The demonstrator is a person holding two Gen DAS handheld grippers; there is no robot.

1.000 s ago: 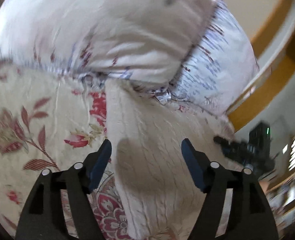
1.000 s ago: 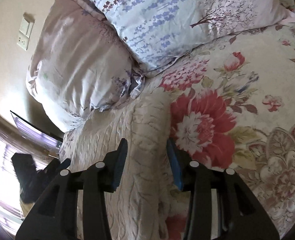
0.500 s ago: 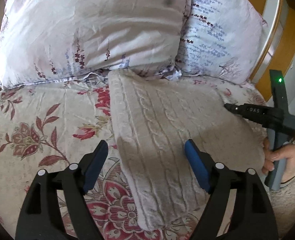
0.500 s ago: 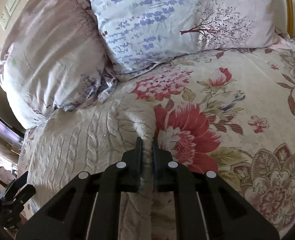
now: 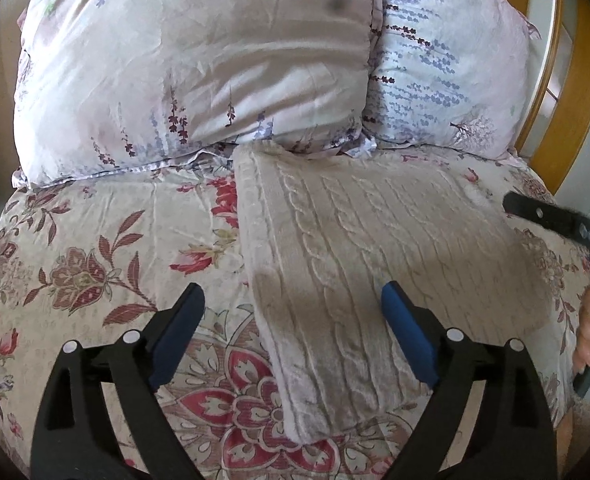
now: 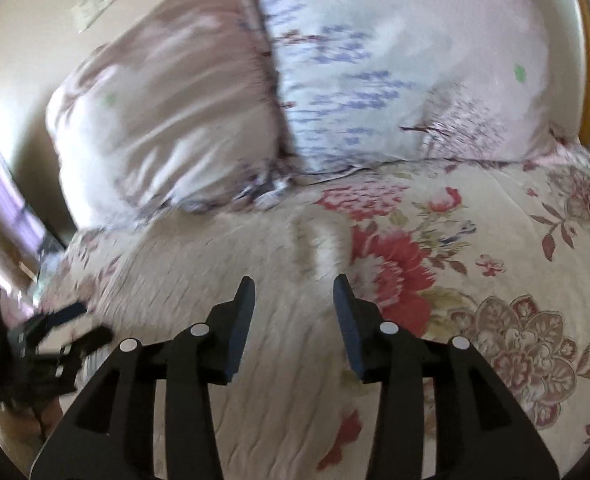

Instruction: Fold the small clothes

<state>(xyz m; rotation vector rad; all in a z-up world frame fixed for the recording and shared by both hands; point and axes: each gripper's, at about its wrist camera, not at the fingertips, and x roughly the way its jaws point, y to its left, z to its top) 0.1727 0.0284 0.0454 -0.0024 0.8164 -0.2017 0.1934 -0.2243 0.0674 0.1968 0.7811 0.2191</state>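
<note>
Since half a second before: right gripper (image 6: 294, 320) let go of the knit garment (image 5: 375, 240), jaws parted and empty. Left gripper (image 5: 293, 332) likewise wide open, holding nothing, hovering over garment's near left corner. Garment lay as a folded oblong on the floral bedspread (image 5: 95, 248), far edge touching the pillows (image 5: 199, 72), long axis running from the bed's near edge toward the pillows. Both grippers above its near end, left one probably nearer the left fold edge.
</note>
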